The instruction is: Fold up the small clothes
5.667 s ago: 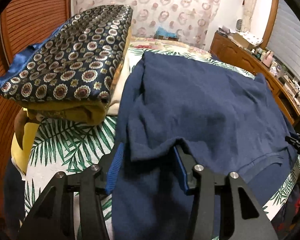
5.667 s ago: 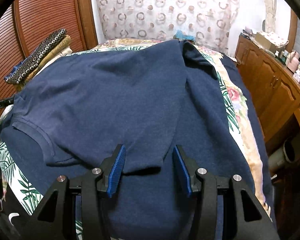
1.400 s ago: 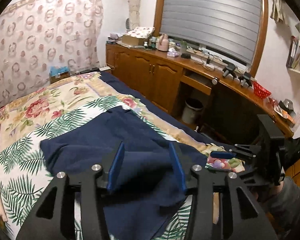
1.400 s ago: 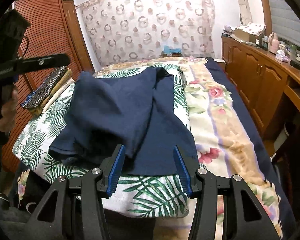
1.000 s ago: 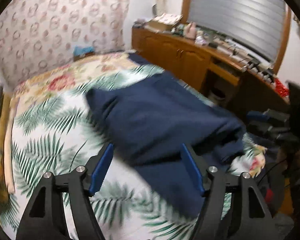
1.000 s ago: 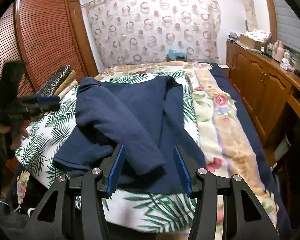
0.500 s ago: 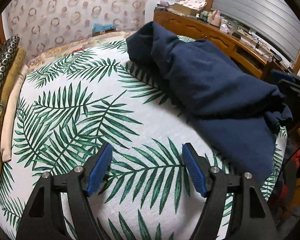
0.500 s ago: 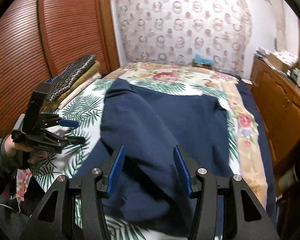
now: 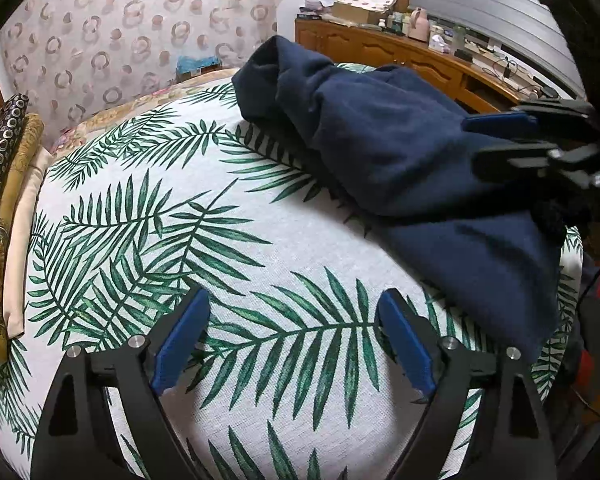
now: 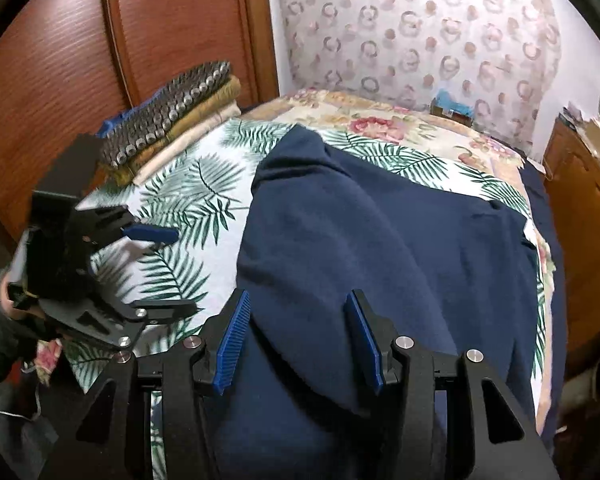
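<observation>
The dark navy knit garment (image 10: 380, 248) lies bunched on the right of the palm-leaf printed bed sheet (image 9: 228, 240). The left gripper (image 9: 292, 340) hovers released over bare sheet; the right gripper (image 10: 300, 336) stands released astride the garment's near fold.

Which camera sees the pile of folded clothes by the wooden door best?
The right wrist view: the folded stack shows whole there, its patterned, mustard and cream layers against the wooden door. The left wrist view catches only its end at the left edge.
</observation>
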Tool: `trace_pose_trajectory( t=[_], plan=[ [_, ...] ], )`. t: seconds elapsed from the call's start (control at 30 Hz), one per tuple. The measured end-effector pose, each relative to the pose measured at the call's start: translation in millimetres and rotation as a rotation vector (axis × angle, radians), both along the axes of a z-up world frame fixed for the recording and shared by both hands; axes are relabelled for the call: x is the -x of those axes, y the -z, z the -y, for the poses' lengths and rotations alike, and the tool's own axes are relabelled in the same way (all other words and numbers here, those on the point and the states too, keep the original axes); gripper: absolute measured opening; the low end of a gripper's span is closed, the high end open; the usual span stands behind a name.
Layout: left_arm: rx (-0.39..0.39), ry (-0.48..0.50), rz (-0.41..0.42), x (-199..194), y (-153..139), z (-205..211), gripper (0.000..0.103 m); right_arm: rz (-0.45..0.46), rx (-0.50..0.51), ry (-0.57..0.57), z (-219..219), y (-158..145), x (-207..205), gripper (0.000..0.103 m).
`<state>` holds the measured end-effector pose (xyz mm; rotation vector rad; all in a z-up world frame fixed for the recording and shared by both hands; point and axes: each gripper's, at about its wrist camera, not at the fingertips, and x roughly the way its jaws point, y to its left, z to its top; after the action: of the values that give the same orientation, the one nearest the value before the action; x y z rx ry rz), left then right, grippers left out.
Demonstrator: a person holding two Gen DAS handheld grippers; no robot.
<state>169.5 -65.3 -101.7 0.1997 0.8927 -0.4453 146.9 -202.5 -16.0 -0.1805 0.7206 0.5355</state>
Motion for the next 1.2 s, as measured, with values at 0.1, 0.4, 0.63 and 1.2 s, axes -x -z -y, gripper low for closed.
trace_pose_trajectory(
  t=[0.1,0.4,0.63,1.2],
  plan=[
    [0.000,0.000,0.000,0,0,0,0.087,-0.015,0.074,-0.019,-12,3,-11,0.052],
    [0.000,0.000,0.000,0,0,0,0.088,-0.046,0.238,-0.053,-26,6,-33,0.011],
    [0.000,0.000,0.000,0,0,0,0.088,0.041,0.053,0.076,19,-46,-48,0.009],
    [-0.002,-0.001,0.002,0,0,-1,0.088,0.001,-0.038,0.270,100,-54,-49,0.041]
  ],
)
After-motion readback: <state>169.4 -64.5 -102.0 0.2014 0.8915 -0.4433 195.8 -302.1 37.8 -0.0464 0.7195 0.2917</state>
